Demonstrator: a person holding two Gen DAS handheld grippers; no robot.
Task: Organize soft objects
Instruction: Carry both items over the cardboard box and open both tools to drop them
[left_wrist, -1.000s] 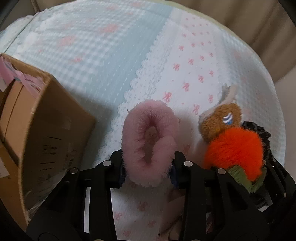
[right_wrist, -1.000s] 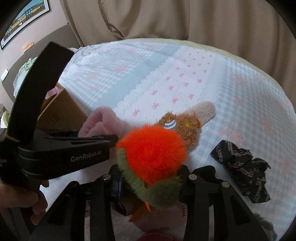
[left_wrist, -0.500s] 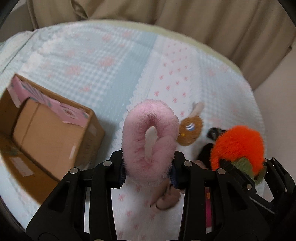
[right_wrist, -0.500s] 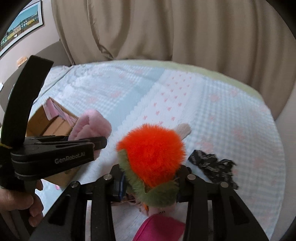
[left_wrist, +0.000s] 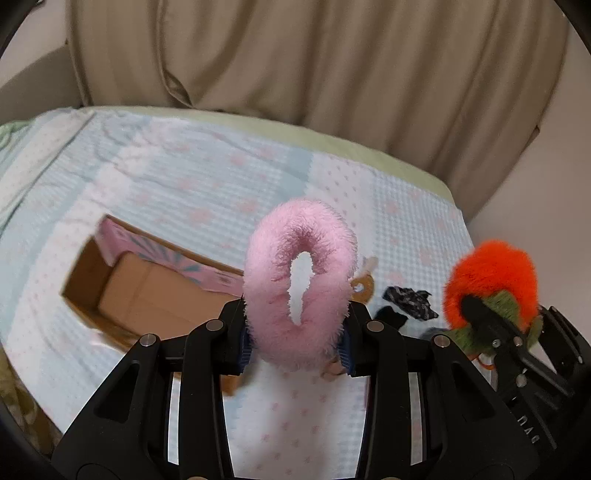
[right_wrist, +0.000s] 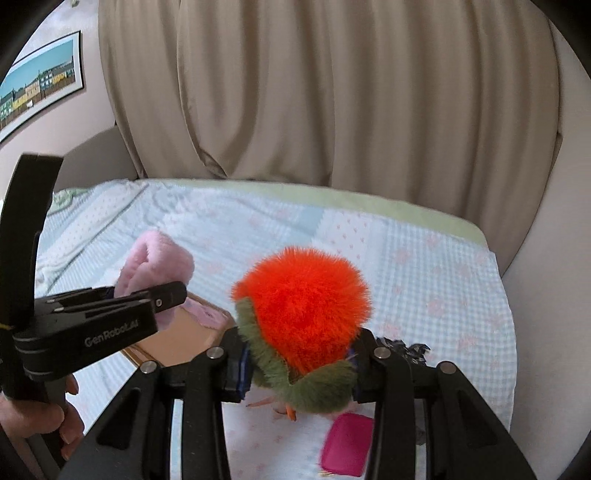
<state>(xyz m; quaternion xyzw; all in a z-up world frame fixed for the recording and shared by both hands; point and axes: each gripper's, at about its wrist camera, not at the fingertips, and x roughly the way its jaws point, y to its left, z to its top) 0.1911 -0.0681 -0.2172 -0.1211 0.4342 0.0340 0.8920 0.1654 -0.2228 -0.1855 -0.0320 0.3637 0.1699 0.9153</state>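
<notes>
My left gripper (left_wrist: 295, 349) is shut on a fluffy pink ring-shaped scrunchie (left_wrist: 301, 258) and holds it upright, high above the bed. The scrunchie also shows in the right wrist view (right_wrist: 155, 266). My right gripper (right_wrist: 299, 367) is shut on a fuzzy orange and green plush (right_wrist: 303, 295), also lifted; it shows at the right of the left wrist view (left_wrist: 491, 280). An open cardboard box (left_wrist: 147, 295) with a pink-patterned flap lies on the bed below and left of the left gripper.
A brown plush (left_wrist: 364, 284) and a black scrunchie (left_wrist: 408, 301) lie on the patterned blue-and-white bedspread (left_wrist: 184, 192). A magenta pouch (right_wrist: 347, 448) lies near the right gripper. Beige curtains (right_wrist: 332, 92) hang behind the bed; the bed edge is at right.
Both grippers have risen well above the bed with their objects still held. The box, seen from the side before, now shows its open inside from above.
</notes>
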